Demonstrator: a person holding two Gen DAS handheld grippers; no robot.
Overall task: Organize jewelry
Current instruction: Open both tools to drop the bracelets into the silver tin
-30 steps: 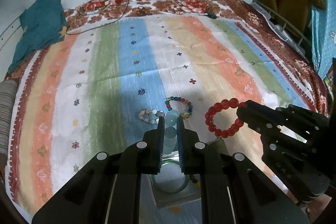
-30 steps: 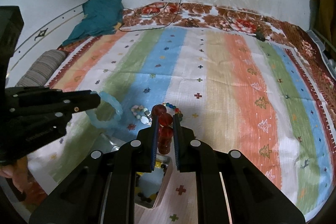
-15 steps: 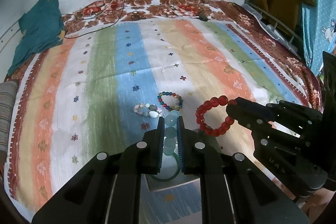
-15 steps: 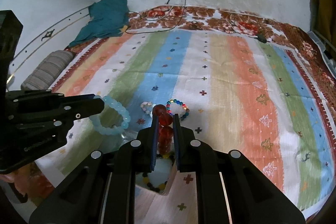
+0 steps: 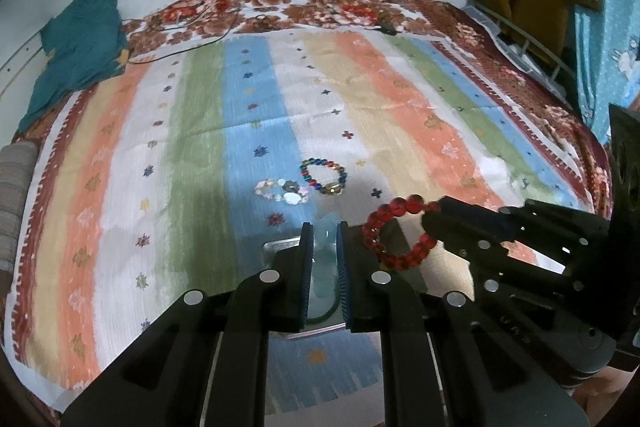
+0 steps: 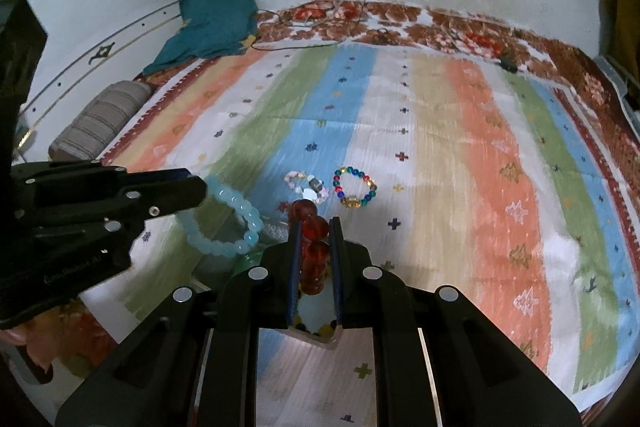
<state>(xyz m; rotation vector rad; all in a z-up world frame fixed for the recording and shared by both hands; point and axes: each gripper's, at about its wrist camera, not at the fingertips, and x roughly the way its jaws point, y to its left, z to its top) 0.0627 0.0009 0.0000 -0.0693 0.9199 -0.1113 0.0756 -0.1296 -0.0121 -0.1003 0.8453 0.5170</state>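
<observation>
The left gripper (image 5: 324, 227) pinches a pale blue bracelet (image 6: 236, 223); the right gripper (image 6: 315, 223) pinches a red bracelet (image 5: 394, 231). Both hang above a box (image 5: 280, 247). Beyond, two bracelets (image 5: 304, 183) lie on the striped bedspread (image 5: 400, 87).

You see a red bead bracelet (image 5: 400, 235), a pale blue bracelet (image 6: 228, 223), and a pastel-striped bedspread (image 5: 200, 131) with a floral brown border.

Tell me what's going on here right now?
A person is sorting bracelets on a striped bedspread. The left gripper is shut on a pale blue bead bracelet, the right gripper on a red bead bracelet, both above a small open box. A multicolour bracelet and a pale stone bracelet lie loose.
</observation>
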